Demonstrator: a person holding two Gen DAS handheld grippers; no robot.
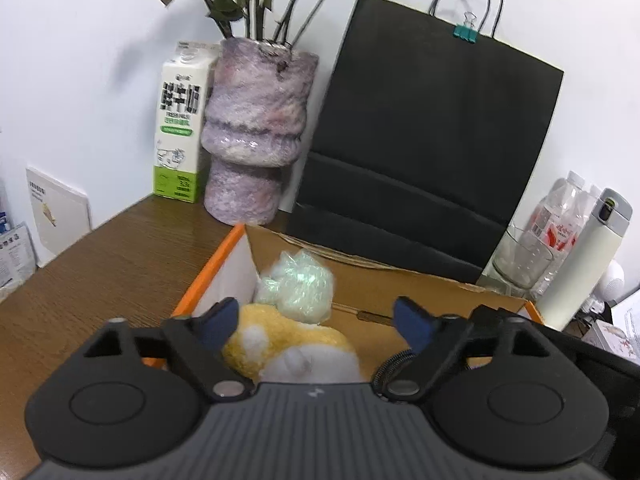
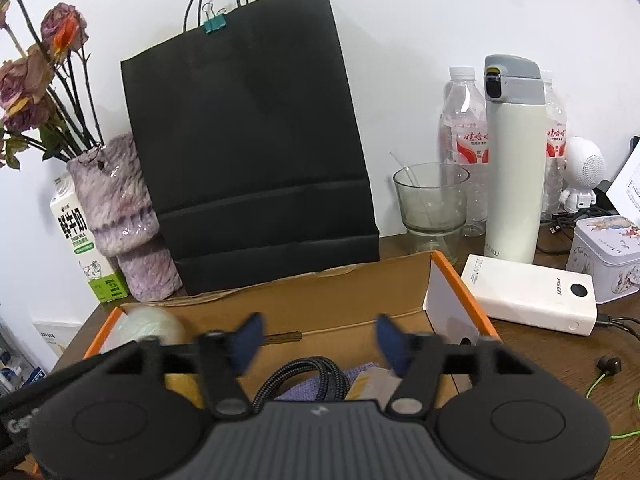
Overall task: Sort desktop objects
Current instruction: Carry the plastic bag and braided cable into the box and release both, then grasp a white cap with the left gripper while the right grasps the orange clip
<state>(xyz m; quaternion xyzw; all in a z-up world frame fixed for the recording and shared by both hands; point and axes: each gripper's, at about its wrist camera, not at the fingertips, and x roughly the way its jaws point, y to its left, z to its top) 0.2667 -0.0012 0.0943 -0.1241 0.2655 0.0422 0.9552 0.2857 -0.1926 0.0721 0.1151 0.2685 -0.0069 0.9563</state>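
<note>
The cardboard box (image 2: 360,300) fills the lower middle of both views. The left gripper (image 1: 316,320) hangs wide apart, holding nothing, over the yellow plush toy (image 1: 288,344) at lower centre, with the crumpled plastic wrap (image 1: 298,286) just above. The right gripper (image 2: 320,338), equally wide, hovers above the braided cable (image 2: 308,376)

Black paper bag (image 2: 248,140); purple vase (image 1: 256,128)
</note>
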